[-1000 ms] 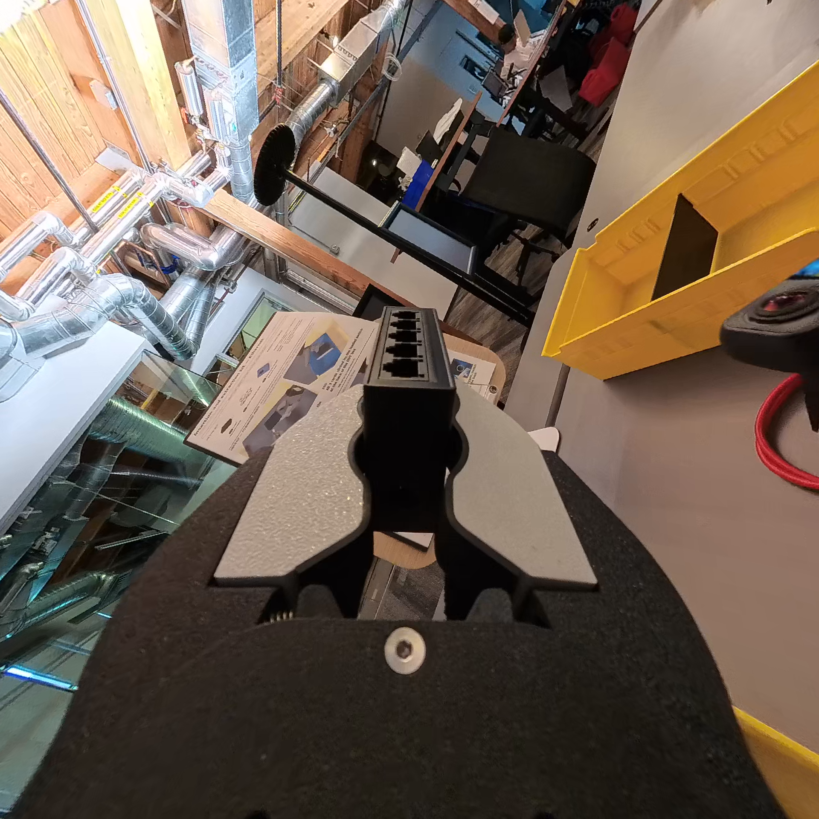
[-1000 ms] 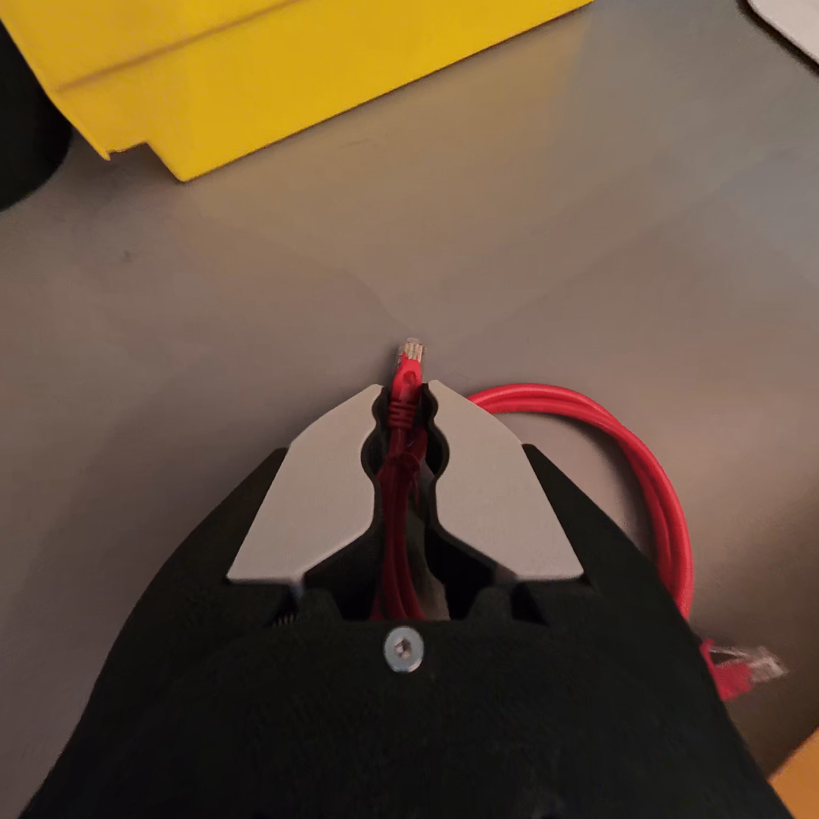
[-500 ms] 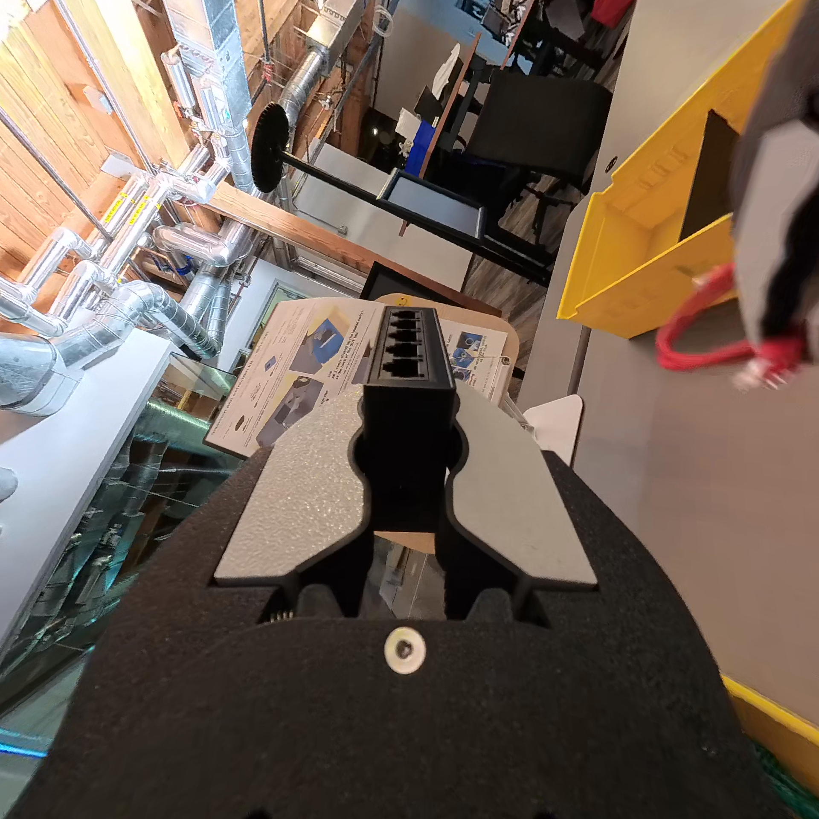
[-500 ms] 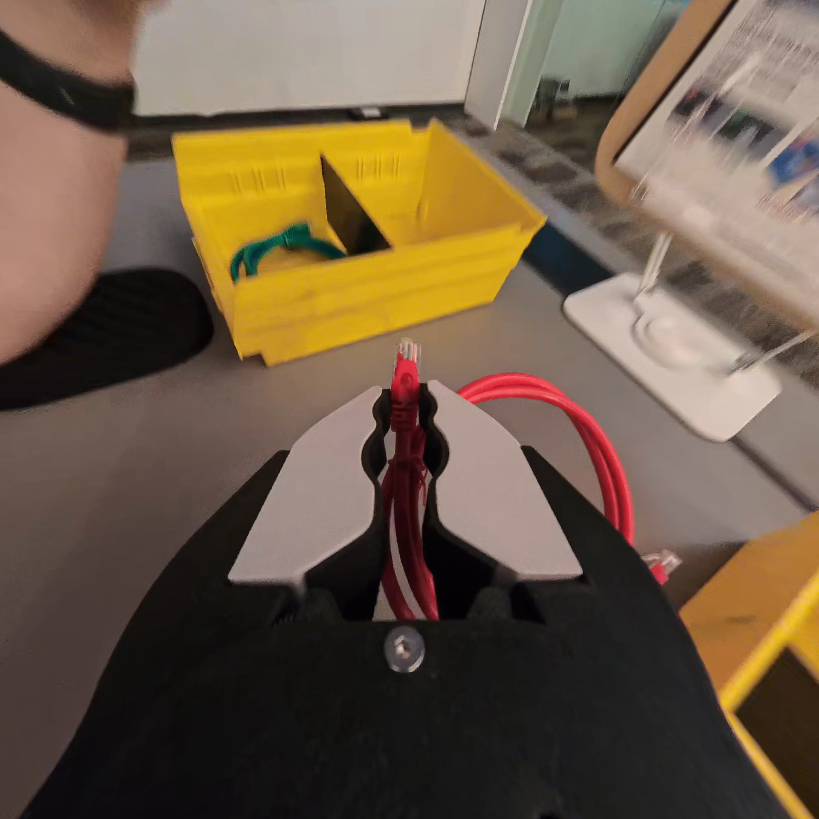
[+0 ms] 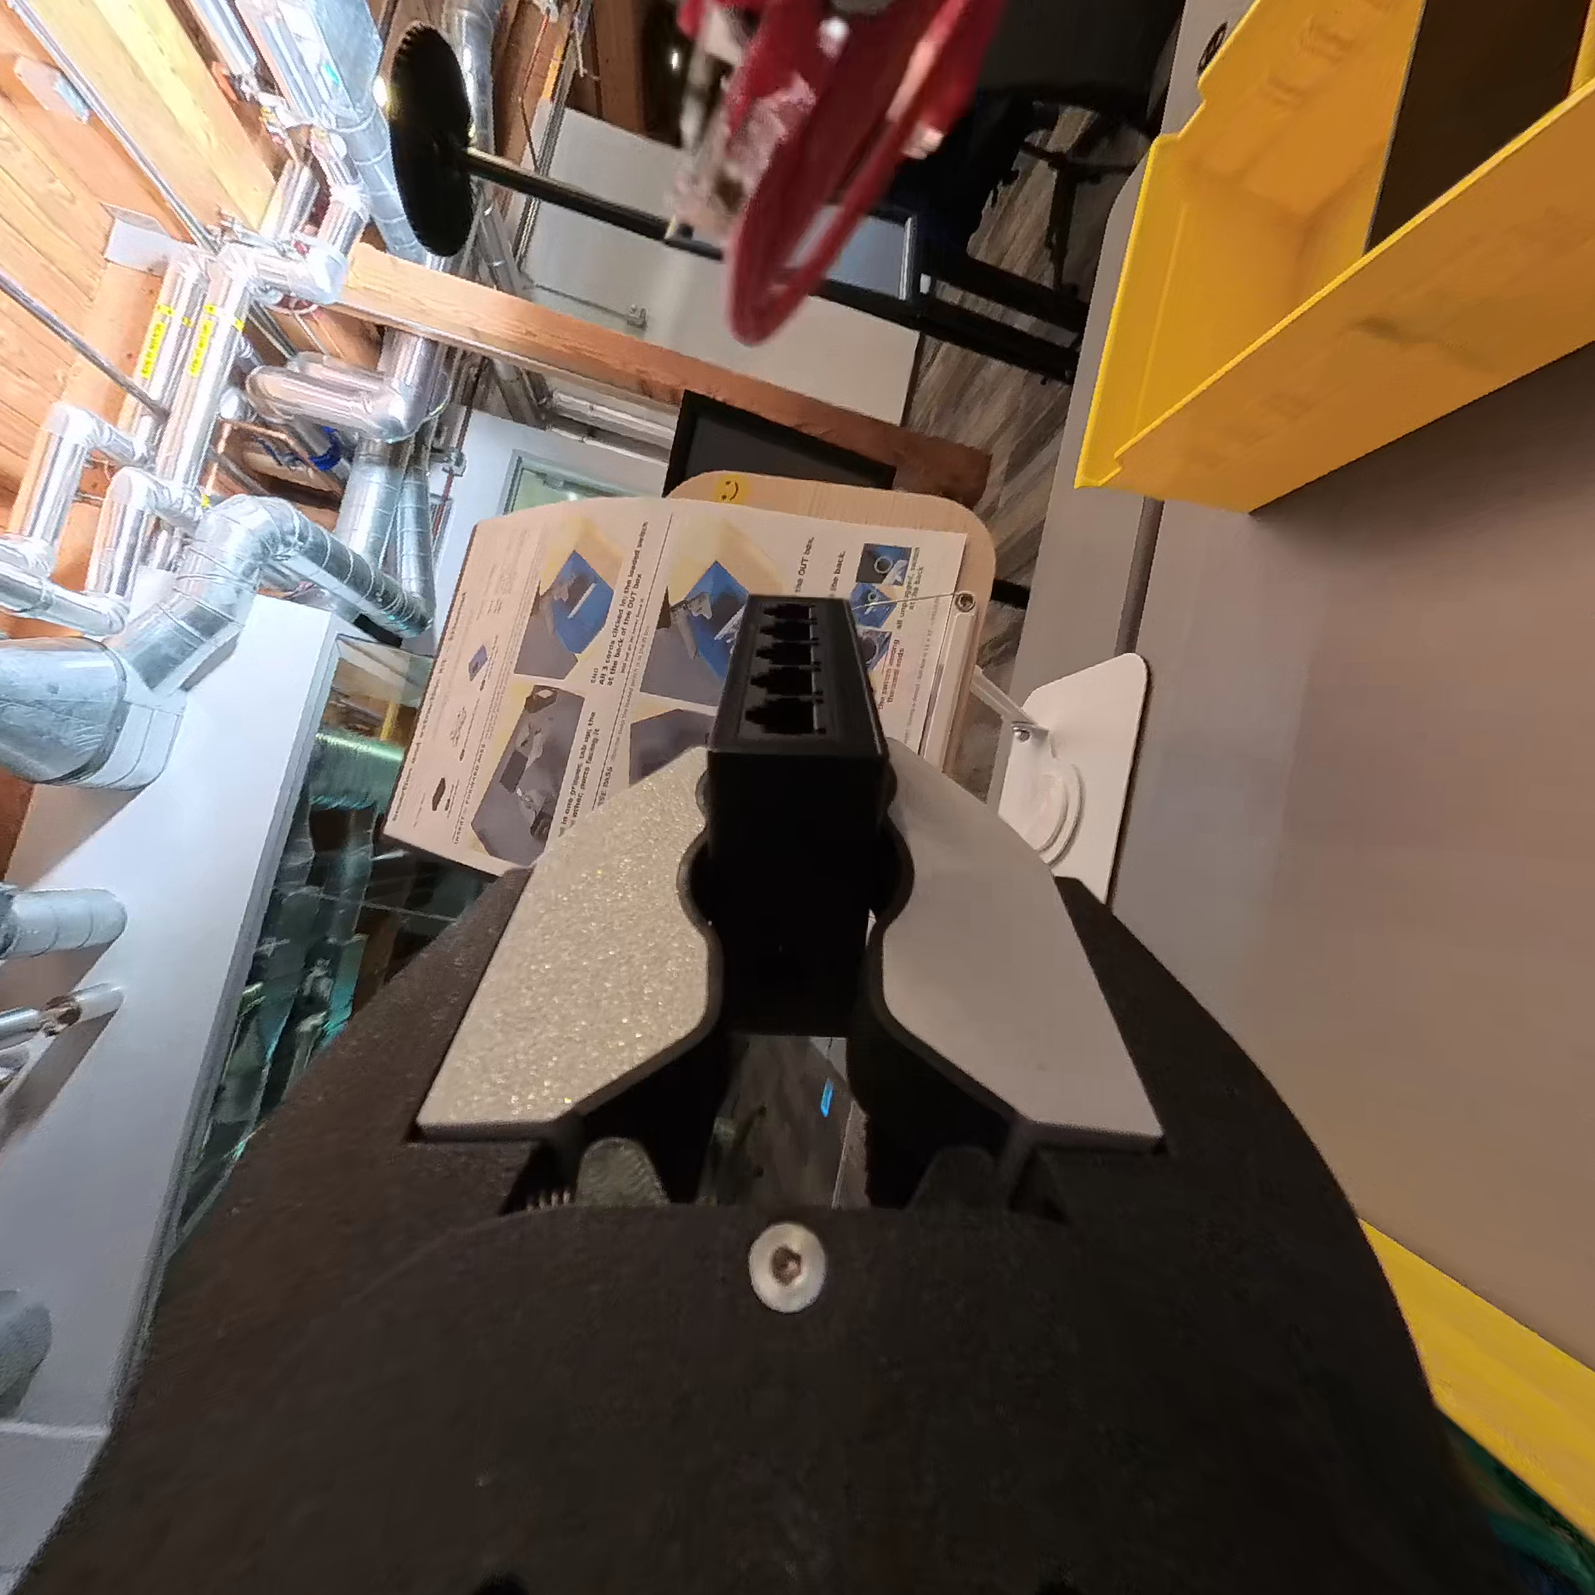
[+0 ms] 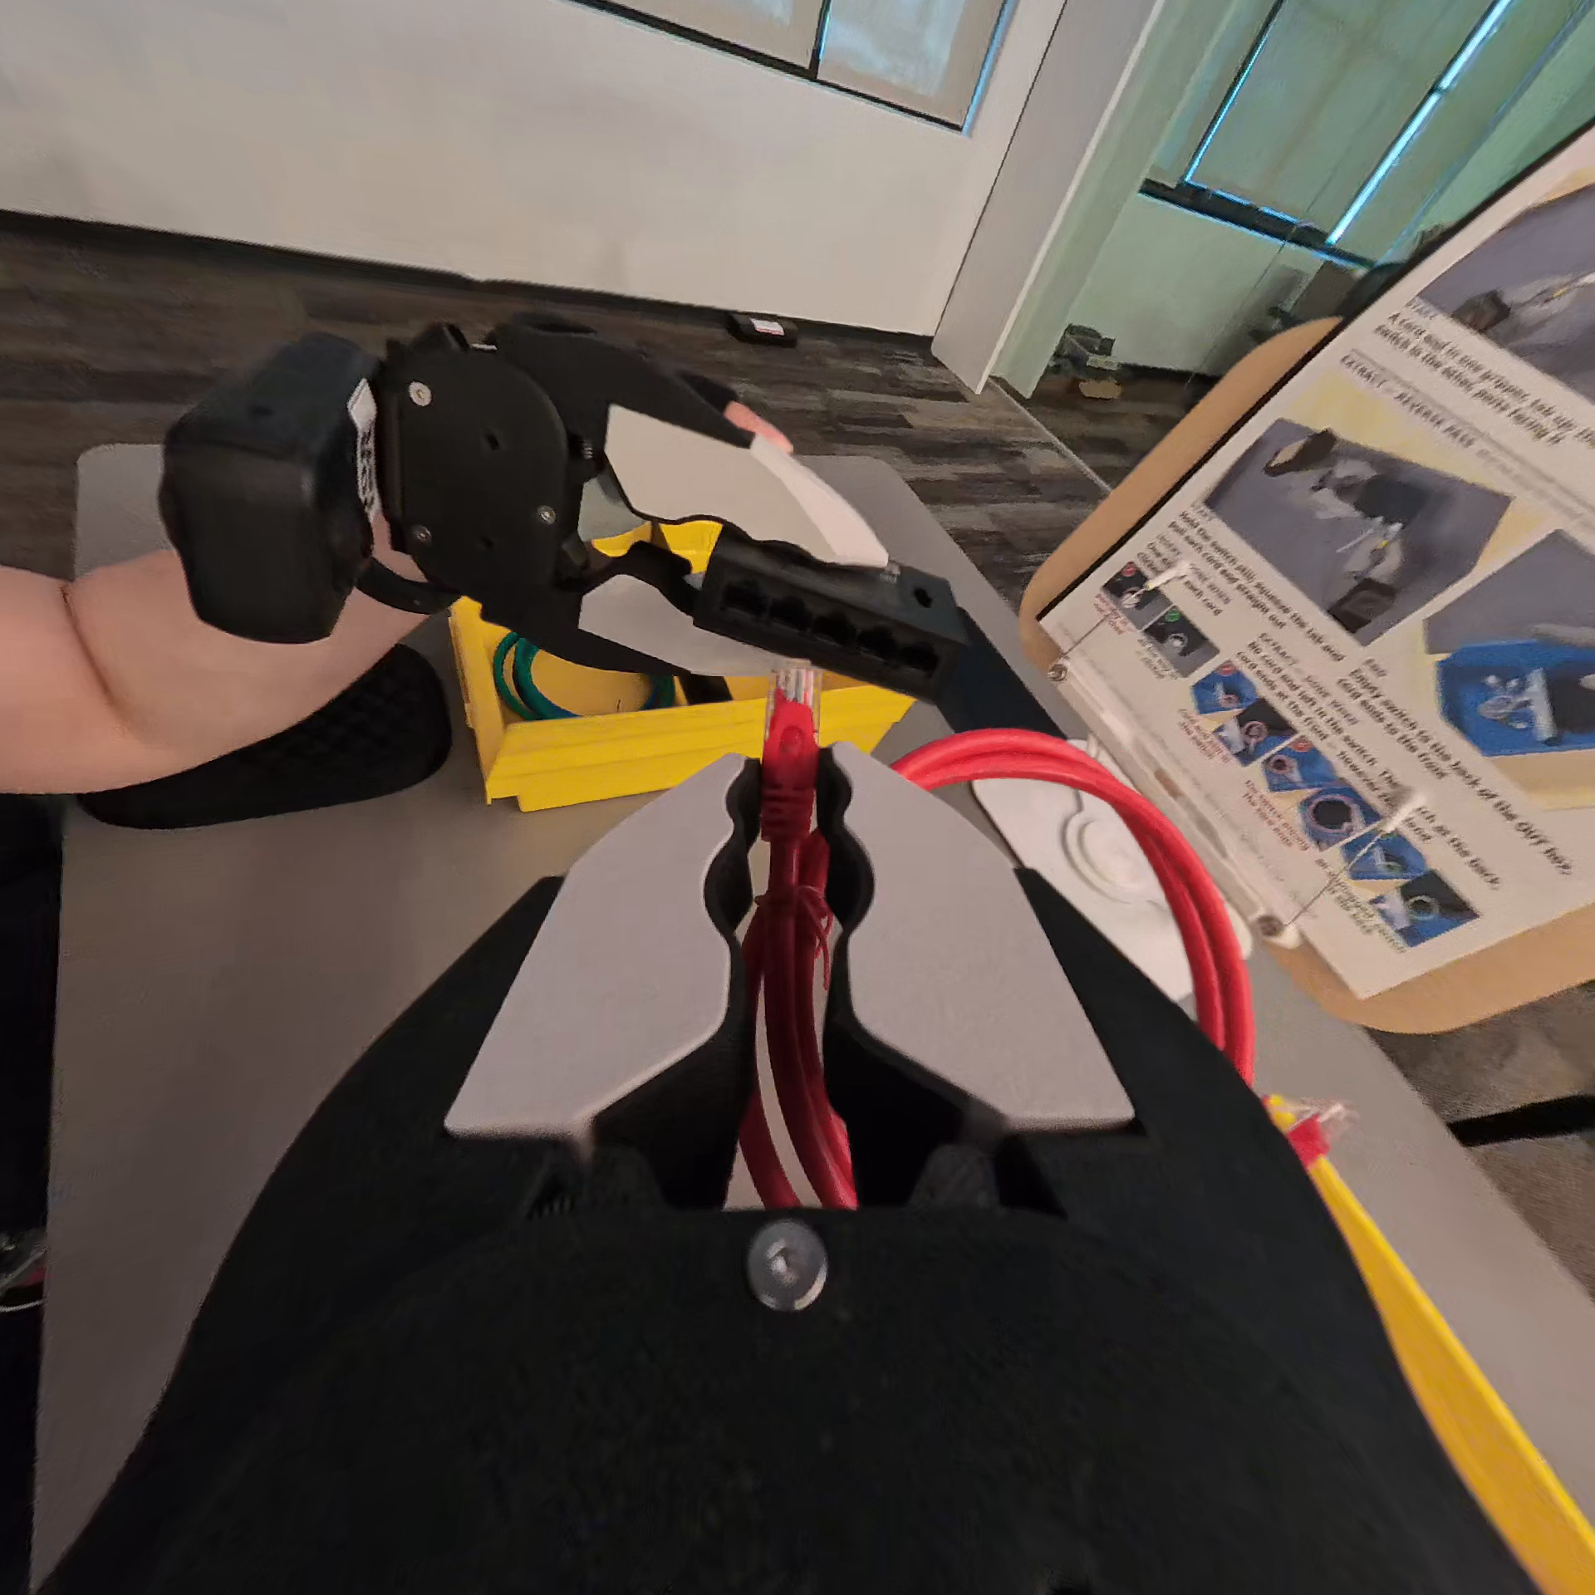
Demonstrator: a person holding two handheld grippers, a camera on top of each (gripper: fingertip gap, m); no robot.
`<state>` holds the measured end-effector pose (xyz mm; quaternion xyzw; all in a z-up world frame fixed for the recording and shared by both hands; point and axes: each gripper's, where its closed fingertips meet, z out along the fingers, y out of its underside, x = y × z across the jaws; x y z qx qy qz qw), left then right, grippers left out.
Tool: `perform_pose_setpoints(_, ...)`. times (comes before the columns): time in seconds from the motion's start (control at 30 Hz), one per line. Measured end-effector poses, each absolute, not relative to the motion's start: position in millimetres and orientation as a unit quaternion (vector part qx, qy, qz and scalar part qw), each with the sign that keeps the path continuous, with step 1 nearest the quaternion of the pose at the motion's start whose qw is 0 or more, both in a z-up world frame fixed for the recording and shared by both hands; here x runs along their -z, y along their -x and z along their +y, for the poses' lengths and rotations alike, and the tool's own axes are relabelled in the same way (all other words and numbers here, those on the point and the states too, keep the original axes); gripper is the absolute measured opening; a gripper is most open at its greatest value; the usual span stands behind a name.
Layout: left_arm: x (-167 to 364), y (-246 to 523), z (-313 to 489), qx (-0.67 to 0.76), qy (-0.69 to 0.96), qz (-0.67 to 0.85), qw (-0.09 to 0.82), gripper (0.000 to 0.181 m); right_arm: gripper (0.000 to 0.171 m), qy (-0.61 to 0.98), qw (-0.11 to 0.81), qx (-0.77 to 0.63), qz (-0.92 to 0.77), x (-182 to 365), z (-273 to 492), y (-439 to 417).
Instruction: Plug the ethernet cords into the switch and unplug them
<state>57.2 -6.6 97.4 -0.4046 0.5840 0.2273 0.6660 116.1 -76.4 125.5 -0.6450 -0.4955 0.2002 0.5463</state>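
Note:
My left gripper (image 5: 798, 803) is shut on a black switch (image 5: 790, 690) and holds it in the air, port row facing up in its own view. In the right wrist view, the left gripper (image 6: 811, 604) holds the switch (image 6: 829, 617) with the ports turned toward me. My right gripper (image 6: 790, 768) is shut on a red ethernet cord (image 6: 1191, 880) just behind its plug (image 6: 792, 703). The plug tip is right below the port row; I cannot tell if it touches. The cord loops off to the right. It shows blurred at the top of the left wrist view (image 5: 803, 173).
A yellow bin (image 6: 690, 751) holding a green cord (image 6: 518, 682) stands on the grey table (image 6: 259, 949) behind the switch. An instruction board (image 6: 1381, 690) on a white base (image 6: 1096, 863) stands at the right. Another yellow bin's edge (image 6: 1424, 1338) is at the lower right. The gap from one gripper's tips to the other's is roughly 10 cm.
My right gripper has lifted the red cord off the table and swung it up to the switch. The left gripper still holds the switch, shifted only a little.

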Motion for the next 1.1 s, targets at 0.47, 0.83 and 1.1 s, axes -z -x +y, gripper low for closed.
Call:
perform_pose_setpoints(0.47, -73, -82, 10, -0.346, 0.4, 0.568, 0.63, 0.03, 0.014, 0.685, 0.48, -0.213, -0.505, -73, -48, -118)
perform_pose_setpoints(0.83, -65, -89, 8, -0.347, 0.398, 0.581, 0.619, 0.029, 0.014, 0.692, 0.469, -0.197, -0.512, -65, -50, -113)
perform_pose_setpoints(1.1, -66, -87, 9, -0.353, 0.395, 0.583, 0.616, 0.03, 0.014, 0.701, 0.468, -0.19, -0.504, -63, -43, -119)
